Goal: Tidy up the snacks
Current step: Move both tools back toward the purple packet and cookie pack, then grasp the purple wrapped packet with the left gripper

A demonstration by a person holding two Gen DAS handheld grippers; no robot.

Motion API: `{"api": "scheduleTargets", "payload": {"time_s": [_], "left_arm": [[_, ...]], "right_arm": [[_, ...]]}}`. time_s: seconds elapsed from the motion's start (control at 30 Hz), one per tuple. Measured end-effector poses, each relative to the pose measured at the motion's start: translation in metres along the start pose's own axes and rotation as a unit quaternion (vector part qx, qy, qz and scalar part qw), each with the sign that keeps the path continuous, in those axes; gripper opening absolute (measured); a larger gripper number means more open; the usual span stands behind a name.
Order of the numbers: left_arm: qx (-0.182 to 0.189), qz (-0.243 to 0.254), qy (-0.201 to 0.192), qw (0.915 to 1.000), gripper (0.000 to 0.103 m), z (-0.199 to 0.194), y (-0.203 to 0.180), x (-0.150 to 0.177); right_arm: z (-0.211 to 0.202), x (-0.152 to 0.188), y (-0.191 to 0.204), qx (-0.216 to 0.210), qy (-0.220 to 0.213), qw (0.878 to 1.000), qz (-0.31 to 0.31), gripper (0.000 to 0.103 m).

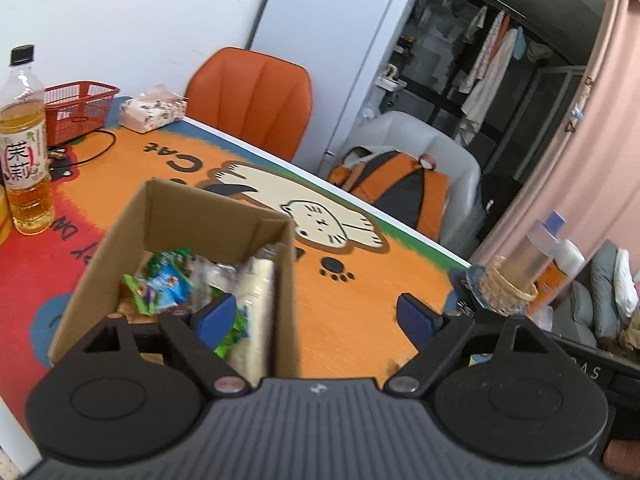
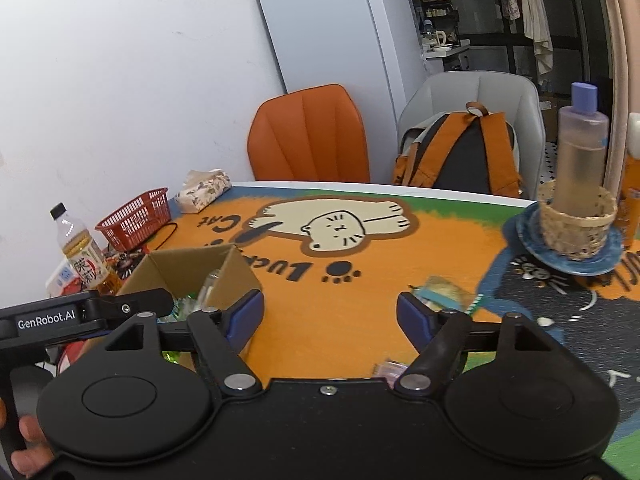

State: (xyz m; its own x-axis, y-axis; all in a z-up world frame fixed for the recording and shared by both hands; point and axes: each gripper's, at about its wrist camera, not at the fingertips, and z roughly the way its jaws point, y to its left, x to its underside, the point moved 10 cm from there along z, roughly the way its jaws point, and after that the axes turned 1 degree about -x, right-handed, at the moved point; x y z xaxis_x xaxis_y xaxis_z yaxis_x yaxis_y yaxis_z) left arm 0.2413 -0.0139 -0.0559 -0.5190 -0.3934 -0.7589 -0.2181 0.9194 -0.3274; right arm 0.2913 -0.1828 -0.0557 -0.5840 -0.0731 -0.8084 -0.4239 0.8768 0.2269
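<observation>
At the far left a clear tea bottle (image 1: 26,148) stands beside a red plastic basket (image 1: 82,110). The open brown cardboard box (image 1: 176,240) holds green and blue snack packets (image 1: 166,286). The left gripper (image 1: 316,316) hangs over the box's right wall, jaws wide apart, holding nothing. The right gripper (image 2: 330,314) is spread over the orange cat-print tablecloth (image 2: 360,304), empty; a teal-edged snack packet (image 2: 442,294) lies just beyond its right finger.

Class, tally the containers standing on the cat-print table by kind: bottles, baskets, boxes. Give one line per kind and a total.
Bottles: 2, the tea bottle and the purple-capped bottle
Baskets: 2, the red basket and the woven basket
Boxes: 1, the cardboard box
Total: 5
</observation>
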Motion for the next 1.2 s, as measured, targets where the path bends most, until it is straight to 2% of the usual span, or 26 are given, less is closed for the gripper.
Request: {"api": "scheduleTargets", "payload": {"time_s": [0.07,0.3,0.43,0.87,1.0,1.2], "left_arm": [[0.006,0.004,0.003,1.0000,0.086,-0.002,-0.008,0.004],[0.023,0.007,0.009,0.9997,0.086,-0.006,-0.031,0.015],[0.031,-0.002,0.018,0.9994,0.086,-0.003,-0.041,0.023],[0.003,-0.040,0.032,0.9987,0.086,0.023,-0.066,0.049],[0.000,-0.038,0.042,0.9984,0.086,0.041,-0.074,0.059],[-0.010,-0.004,0.064,0.9979,0.085,0.069,-0.086,0.081]], "right_arm": [[-0.005,0.001,-0.007,0.004,0.002,1.000,-0.012,0.084],[-0.015,0.009,-0.028,0.012,0.022,0.998,-0.051,0.086],[-0.016,0.011,-0.041,0.015,0.029,0.998,-0.052,0.086],[-0.006,0.022,-0.075,0.012,0.028,0.998,-0.053,0.087],[0.000,0.027,-0.088,0.010,0.028,0.999,-0.045,0.087],[0.009,0.040,-0.112,0.011,0.030,0.999,-0.019,0.086]]}}
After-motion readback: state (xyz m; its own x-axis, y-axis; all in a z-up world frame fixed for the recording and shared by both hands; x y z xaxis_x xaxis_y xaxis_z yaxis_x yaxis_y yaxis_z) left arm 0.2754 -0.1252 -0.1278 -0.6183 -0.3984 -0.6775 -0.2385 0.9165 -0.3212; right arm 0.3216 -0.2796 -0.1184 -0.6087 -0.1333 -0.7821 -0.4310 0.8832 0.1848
